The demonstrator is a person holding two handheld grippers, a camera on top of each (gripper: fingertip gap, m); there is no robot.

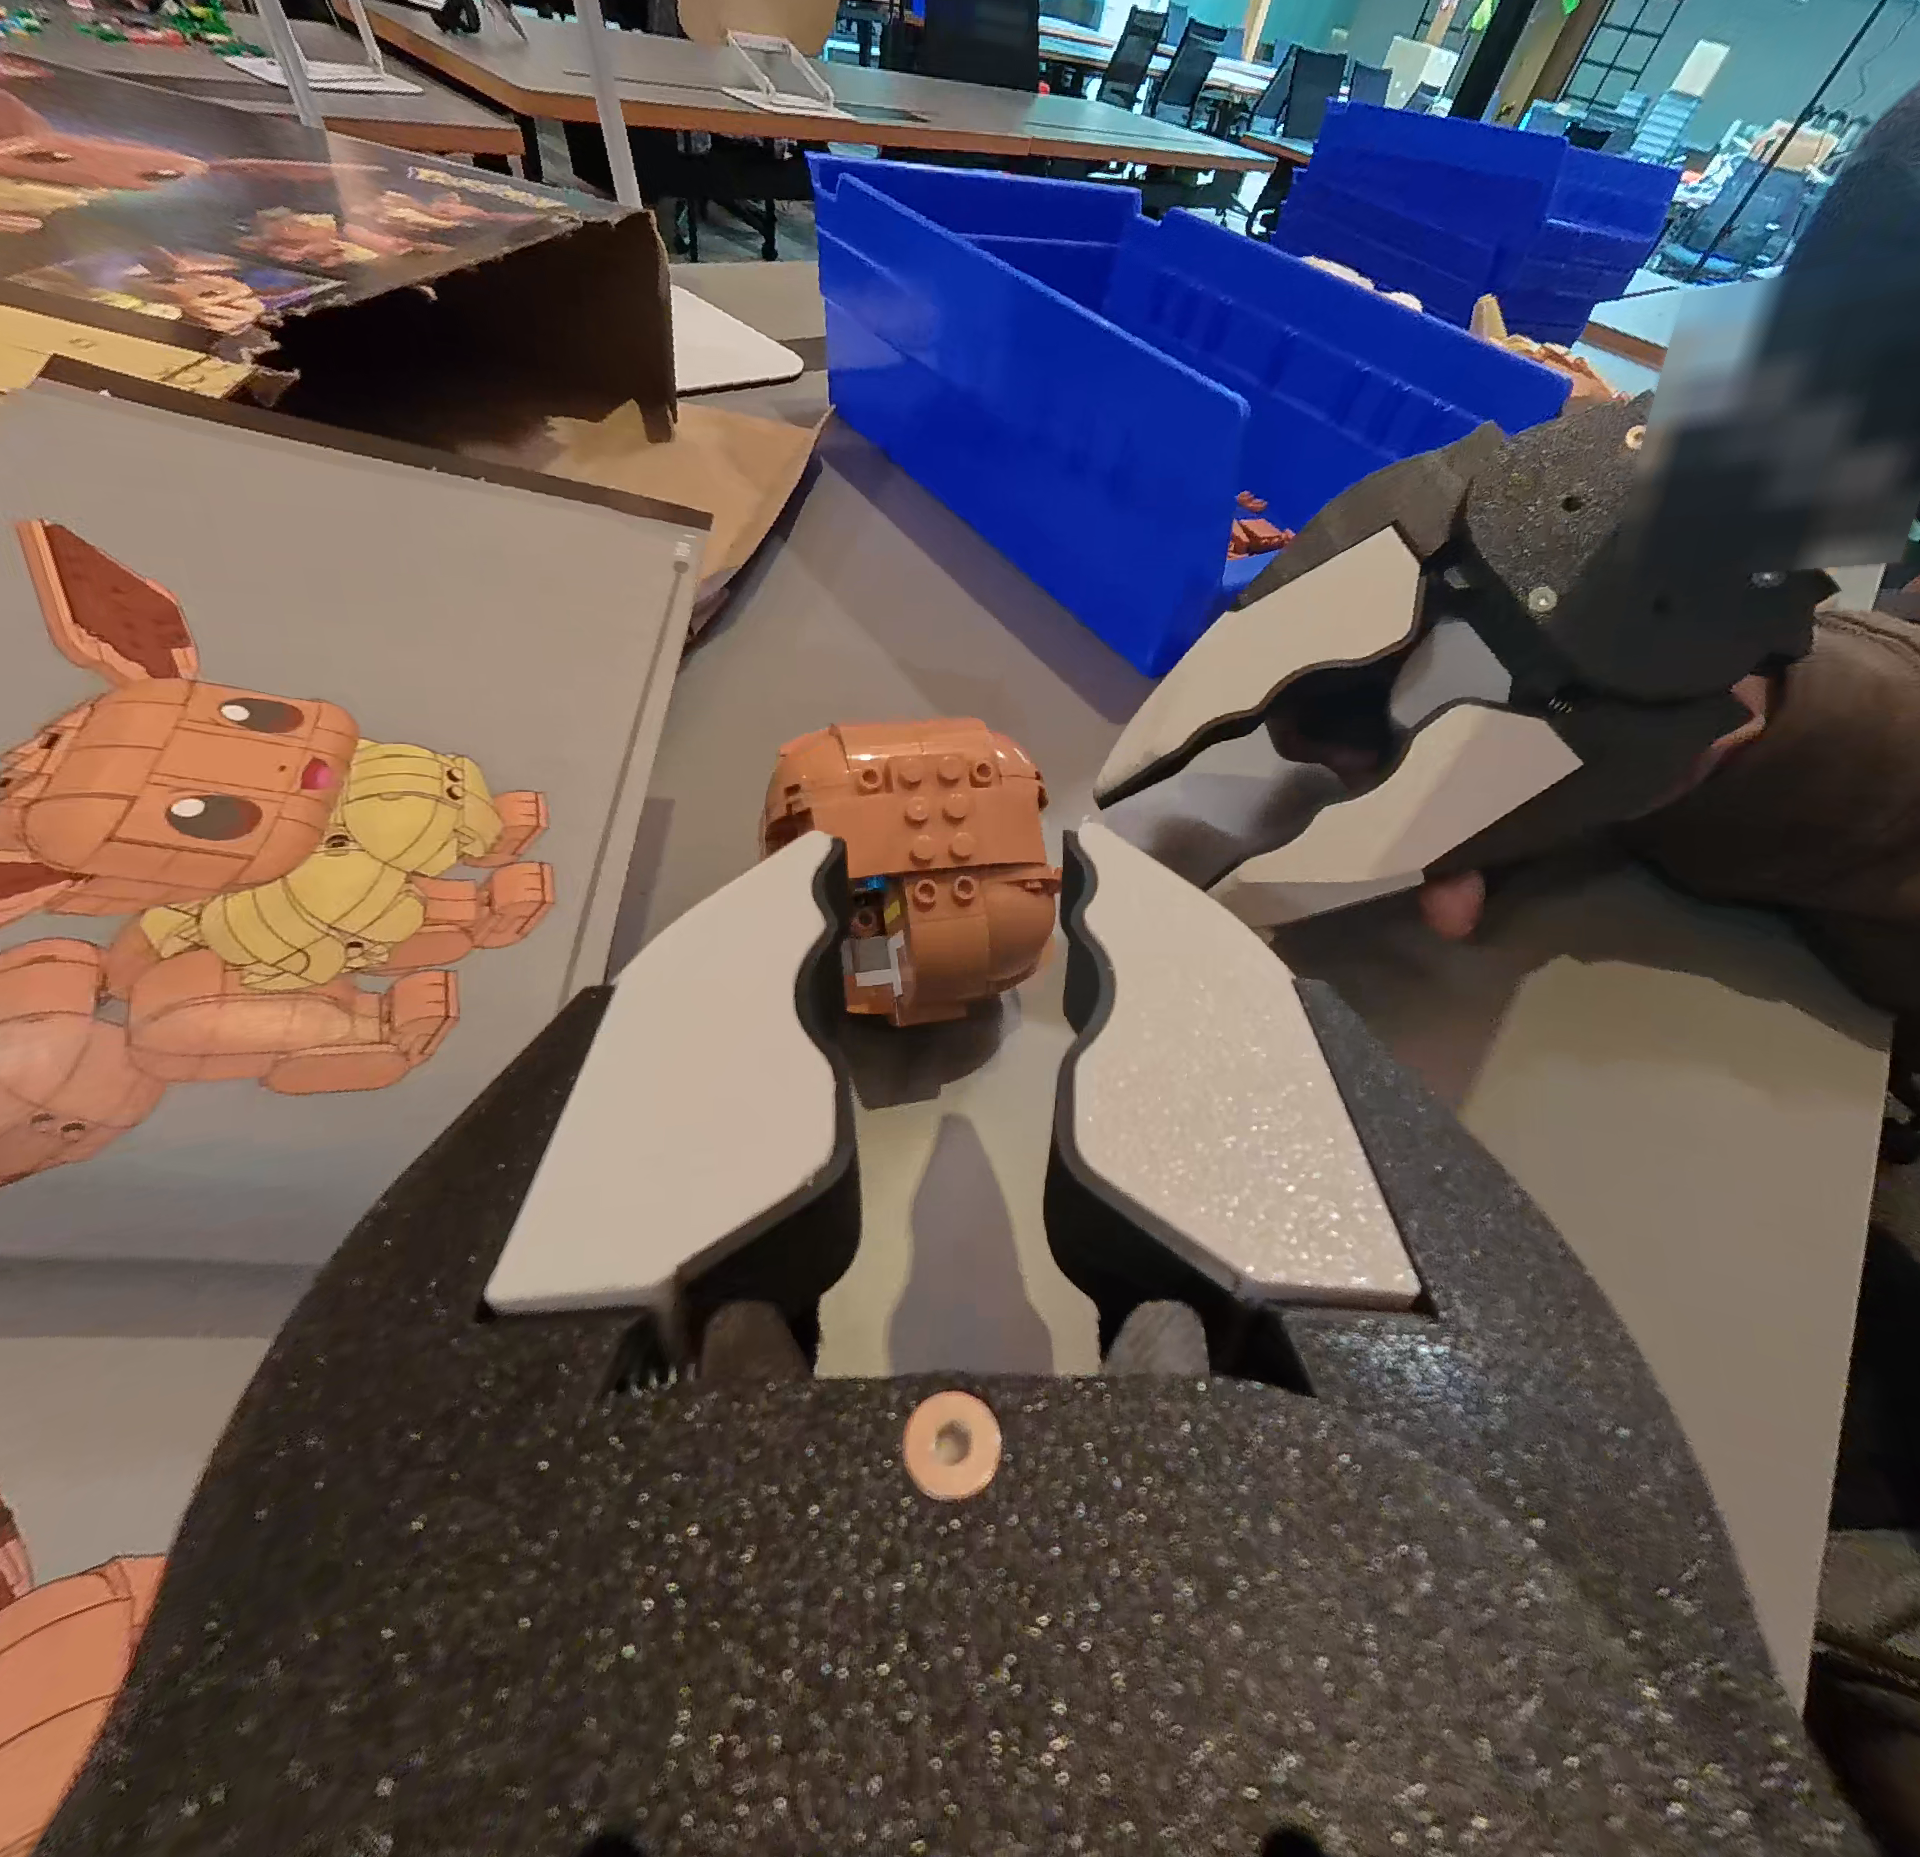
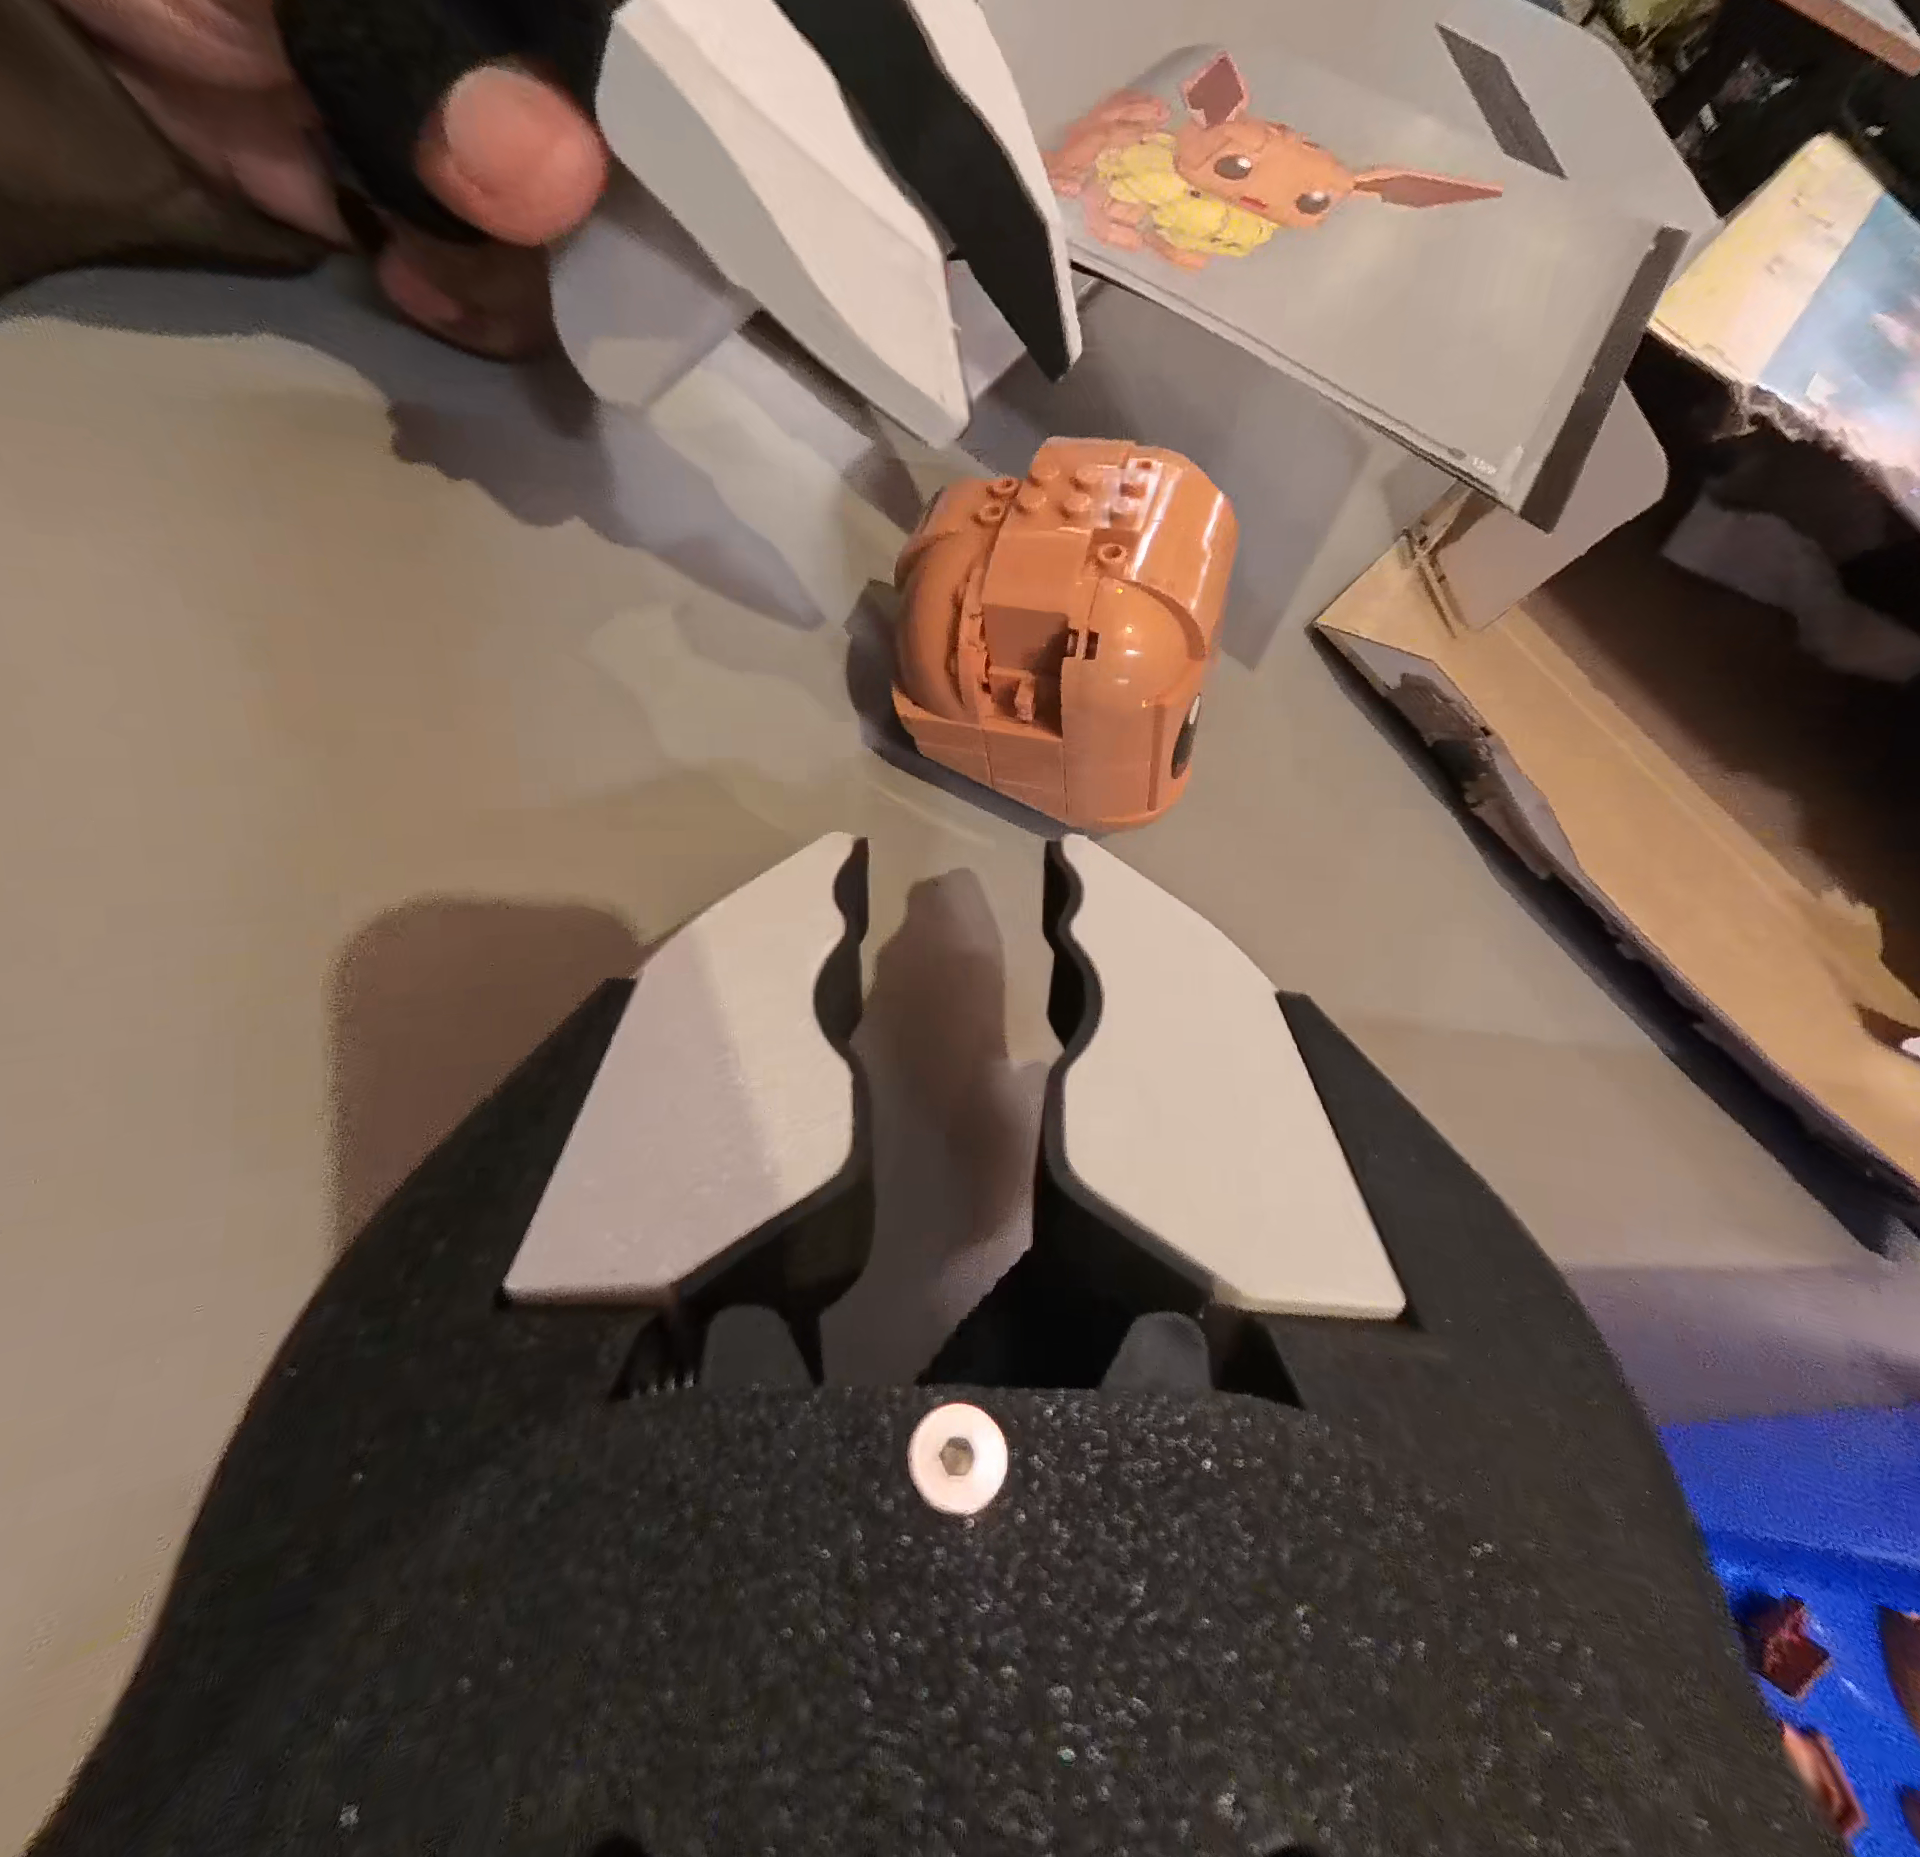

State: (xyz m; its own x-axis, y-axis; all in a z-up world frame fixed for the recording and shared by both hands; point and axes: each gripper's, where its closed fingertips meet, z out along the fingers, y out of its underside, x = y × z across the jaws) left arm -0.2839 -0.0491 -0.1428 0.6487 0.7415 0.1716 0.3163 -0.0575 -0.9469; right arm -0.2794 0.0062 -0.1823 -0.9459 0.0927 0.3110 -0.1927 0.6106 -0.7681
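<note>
A brown brick-built rounded block (image 1: 935, 851) with studs on top sits on the grey table (image 1: 1558, 1132). My left gripper (image 1: 956, 836) is open, with its fingertips on either side of the block and just over it; the left finger looks close to touching it. In the right wrist view the block (image 2: 1060, 644) lies a little beyond my right gripper (image 2: 956, 851), which is open and empty. The left gripper (image 2: 1003, 394) shows there on the block's far side. The right gripper (image 1: 1164, 841) shows open at the right of the left wrist view.
An open instruction booklet (image 1: 364, 664) with a picture of a brick-built creature lies left of the block, also in the right wrist view (image 2: 1299, 197). A torn cardboard box (image 1: 468, 353) lies behind it. Blue bins (image 1: 1039, 457) stand beyond the block. A gloved hand (image 2: 468, 145) holds the left gripper. The gap from one gripper's tips to the other's is roughly 7 cm.
</note>
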